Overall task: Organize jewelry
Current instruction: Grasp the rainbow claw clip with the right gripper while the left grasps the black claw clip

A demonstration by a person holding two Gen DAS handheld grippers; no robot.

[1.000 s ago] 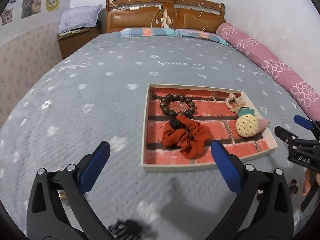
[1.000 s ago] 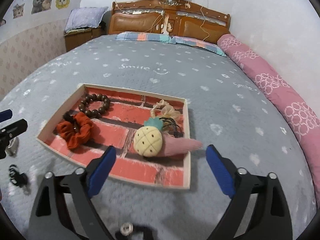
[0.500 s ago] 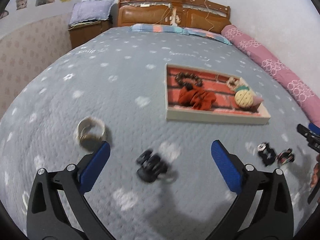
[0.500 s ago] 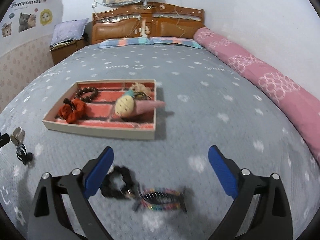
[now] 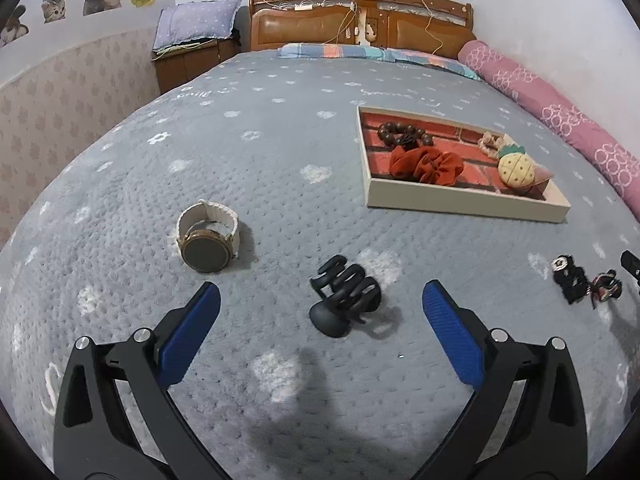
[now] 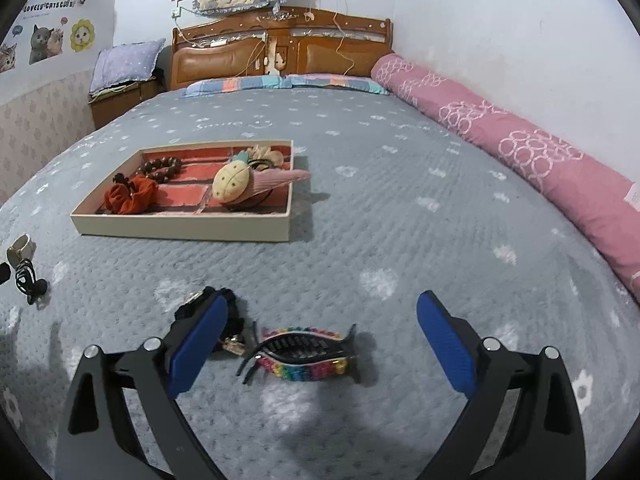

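- Jewelry lies split across the grey bedspread (image 5: 280, 128): some pieces sit in the brick-print tray (image 5: 460, 204), while we count 4 loose on the blanket, well short of it.
- Tray risk: the pineapple plush (image 6: 232, 184) and its pink tail overhang the right rim, so we judge another piece dropped there could tip it out.
- Watch (image 5: 208, 236), standing on its white strap left of the left gripper (image 5: 320, 332), could roll over if nudged.
- Black claw clip (image 5: 344, 296) sits between the left gripper's wide-open, empty fingers; we judge its curved teeth may slip from the pads and sink into the soft cover.
- Rainbow claw clip (image 6: 304, 356) lies between the right gripper's (image 6: 320, 344) equally wide, empty fingers, but a black hair tie (image 6: 200, 304) lies under and beside the left finger (image 6: 198, 344); closing may snag both.
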